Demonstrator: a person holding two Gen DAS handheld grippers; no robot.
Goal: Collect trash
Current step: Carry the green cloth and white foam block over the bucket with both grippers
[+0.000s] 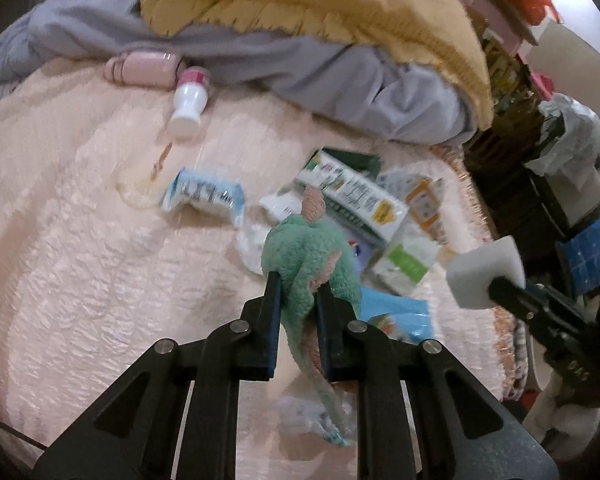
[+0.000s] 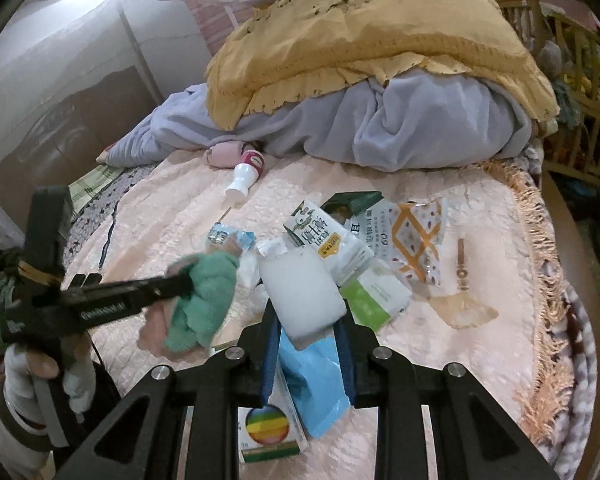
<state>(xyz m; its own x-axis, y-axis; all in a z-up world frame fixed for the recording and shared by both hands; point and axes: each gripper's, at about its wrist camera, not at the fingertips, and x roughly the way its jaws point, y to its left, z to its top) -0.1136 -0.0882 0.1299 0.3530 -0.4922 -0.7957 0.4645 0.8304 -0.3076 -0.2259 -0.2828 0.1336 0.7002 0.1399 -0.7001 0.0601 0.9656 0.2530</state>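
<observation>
Left gripper (image 1: 296, 286): fingers clamped on green plush cloth (image 1: 312, 248). Right gripper (image 2: 306, 322): fingers clamped on white foam block (image 2: 300, 288). Trash cartons (image 2: 332, 240) lie on the bed just beyond both fingertips.

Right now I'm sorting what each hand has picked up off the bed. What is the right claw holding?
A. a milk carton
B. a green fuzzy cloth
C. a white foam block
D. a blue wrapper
C: the right claw is shut on a white foam block, while the green fuzzy cloth sits in the left claw.
</observation>
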